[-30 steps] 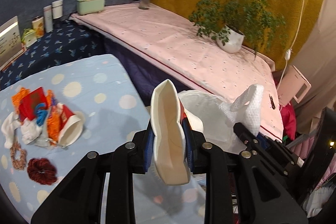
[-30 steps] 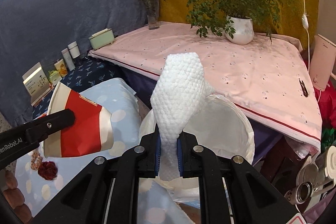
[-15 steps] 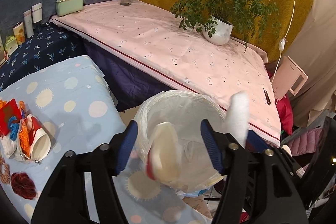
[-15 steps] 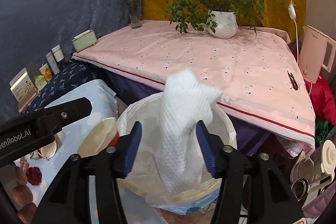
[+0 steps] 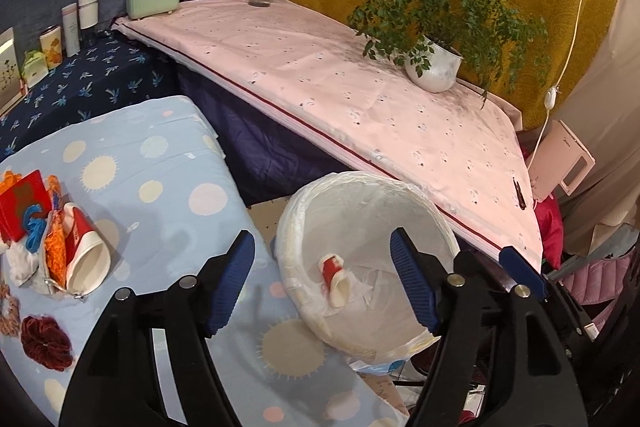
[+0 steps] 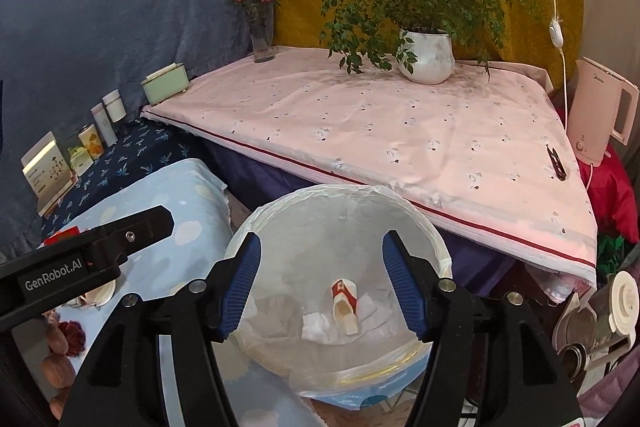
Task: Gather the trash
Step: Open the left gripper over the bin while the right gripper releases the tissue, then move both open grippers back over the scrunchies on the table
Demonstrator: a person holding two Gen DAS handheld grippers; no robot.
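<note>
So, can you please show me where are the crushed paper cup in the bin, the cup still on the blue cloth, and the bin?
crushed paper cup [image 6: 345,301]: right wrist view, its red band.
second paper cup [image 5: 86,259]: left wrist view, its white side.
bin [image 5: 434,217]: left wrist view, its far rim.

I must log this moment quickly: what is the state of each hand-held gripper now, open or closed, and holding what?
Left hand-held gripper: open, holding nothing.
Right hand-held gripper: open, holding nothing.
</note>
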